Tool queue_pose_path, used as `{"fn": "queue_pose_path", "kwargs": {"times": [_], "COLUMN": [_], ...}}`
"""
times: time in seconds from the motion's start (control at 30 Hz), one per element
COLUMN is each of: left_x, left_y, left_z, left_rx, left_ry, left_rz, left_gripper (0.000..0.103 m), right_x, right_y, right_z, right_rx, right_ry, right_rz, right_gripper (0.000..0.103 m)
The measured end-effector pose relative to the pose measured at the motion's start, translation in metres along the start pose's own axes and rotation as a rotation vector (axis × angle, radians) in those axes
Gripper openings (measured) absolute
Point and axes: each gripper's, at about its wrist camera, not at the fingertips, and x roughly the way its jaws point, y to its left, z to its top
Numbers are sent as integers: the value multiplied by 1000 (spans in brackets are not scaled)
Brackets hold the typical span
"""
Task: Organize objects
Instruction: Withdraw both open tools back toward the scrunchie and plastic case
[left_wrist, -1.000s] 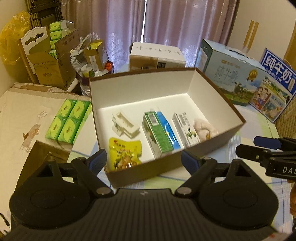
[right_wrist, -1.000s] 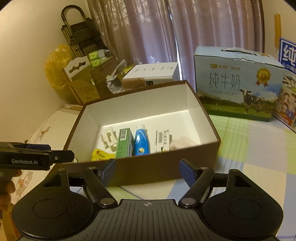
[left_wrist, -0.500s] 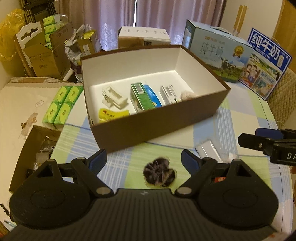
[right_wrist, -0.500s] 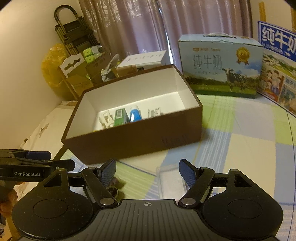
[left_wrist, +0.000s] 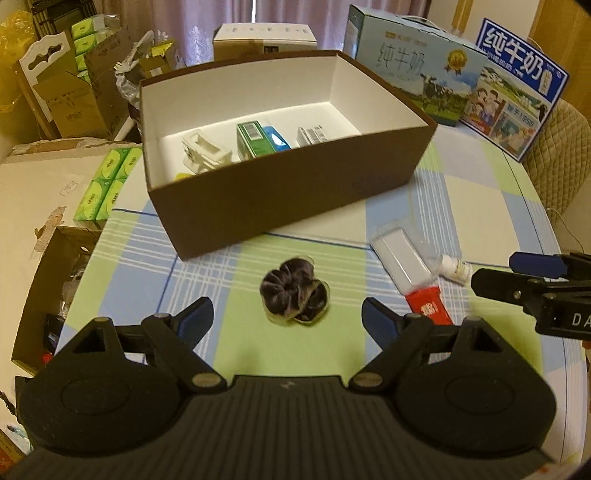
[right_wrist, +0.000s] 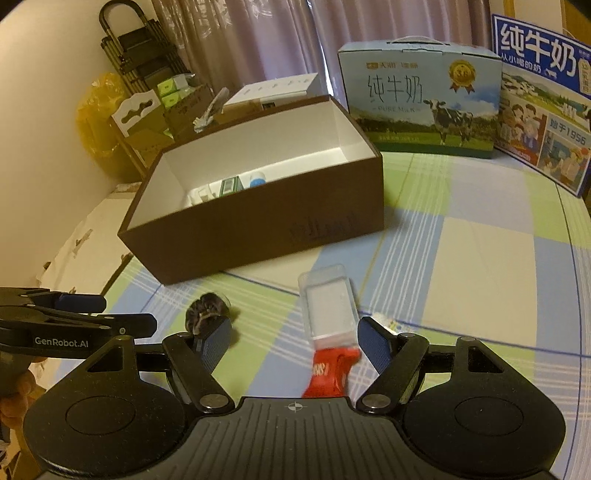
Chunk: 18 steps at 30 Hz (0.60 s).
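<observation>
A brown box with a white inside stands on the checked tablecloth and holds a white clip, a green carton, a blue item and a small white pack. In front of it lie a dark purple scrunchie, a clear blister pack with a red card and a small white bottle. My left gripper hangs open just short of the scrunchie. My right gripper is open above the blister pack, touching nothing.
Two milk cartons stand behind the box on the right. Green tissue packs and open cardboard boxes crowd the left side beyond the table edge. A white box sits at the back by the curtain.
Both grippers have drawn back from above the box and sunk toward the table; the scrunchie, blister pack and bottle have come into view. Jaw openings are unchanged.
</observation>
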Motion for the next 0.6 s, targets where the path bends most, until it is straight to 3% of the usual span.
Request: {"fn": "queue_pose_path", "kwargs": {"times": [0.6], "left_x": [16], "left_y": [-16], "left_z": [-18], "left_rx": [24], "left_ry": [60], "left_rz": [15], "left_gripper": [85], "right_x": [-1], "right_y": [-12], "right_z": [-29], "right_rx": [20], "right_ry": [58], "right_rz": [-25], "right_gripper": [72]}}
